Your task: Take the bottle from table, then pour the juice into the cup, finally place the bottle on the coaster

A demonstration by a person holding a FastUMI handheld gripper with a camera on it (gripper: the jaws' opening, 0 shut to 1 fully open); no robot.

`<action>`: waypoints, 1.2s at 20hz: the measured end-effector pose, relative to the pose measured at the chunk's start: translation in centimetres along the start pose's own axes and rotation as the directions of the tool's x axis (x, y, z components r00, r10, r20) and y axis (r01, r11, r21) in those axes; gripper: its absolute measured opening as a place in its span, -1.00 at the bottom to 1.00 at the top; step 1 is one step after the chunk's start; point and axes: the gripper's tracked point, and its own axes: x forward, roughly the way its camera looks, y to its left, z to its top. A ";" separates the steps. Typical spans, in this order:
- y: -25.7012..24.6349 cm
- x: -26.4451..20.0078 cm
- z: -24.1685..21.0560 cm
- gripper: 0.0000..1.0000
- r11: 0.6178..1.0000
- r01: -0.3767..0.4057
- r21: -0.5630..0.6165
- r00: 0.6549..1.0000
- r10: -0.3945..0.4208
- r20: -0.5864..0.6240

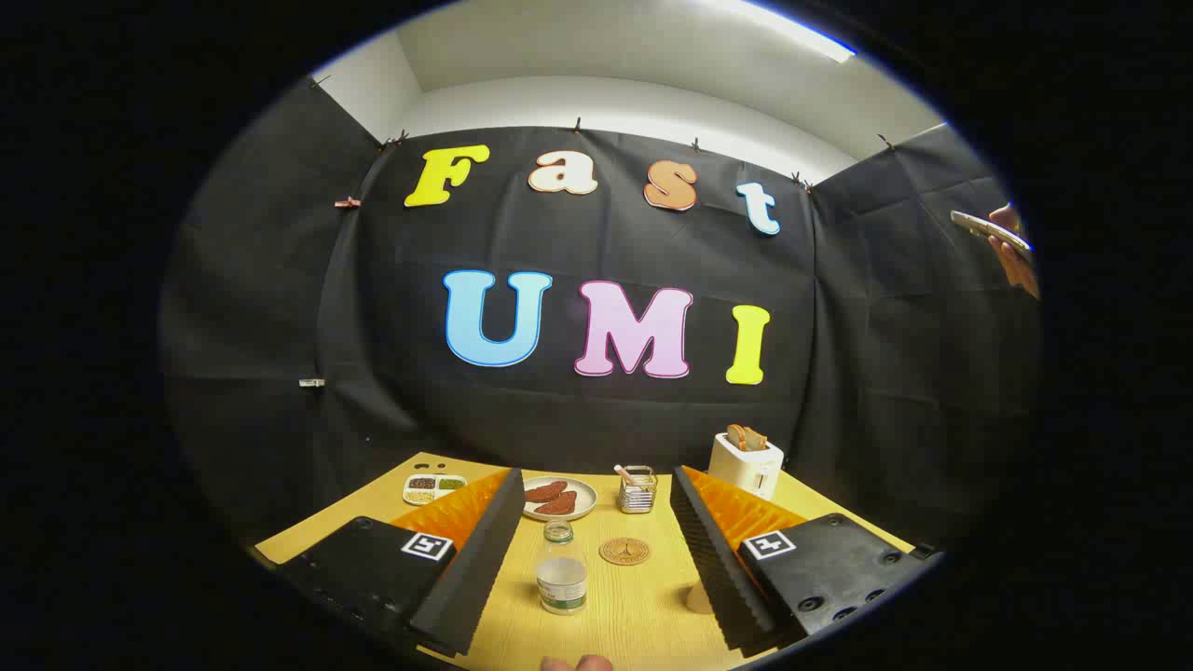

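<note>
A clear bottle [561, 570] with a label band stands upright on the yellow wooden table [634, 610], between my two fingers and nearer the left one. My gripper [596, 550] is open, its fingers wide on either side of the bottle and not touching it. A round brown coaster [624, 551] lies flat just beyond the bottle, a little to its right. A pale cup [699, 596] sits beside the right finger, mostly hidden by it.
A plate with brown food [557, 498] sits beyond the bottle. A wire holder [637, 490] is right of it, a white toaster [746, 463] at the back right, and a small divided tray [433, 486] at the back left. A hand holding a phone [1002, 238] shows at the booth's right wall.
</note>
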 end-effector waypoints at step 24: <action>0.6 -0.1 -3.3 0.93 1.000 -0.017 0.017 0.999 0.017 0.038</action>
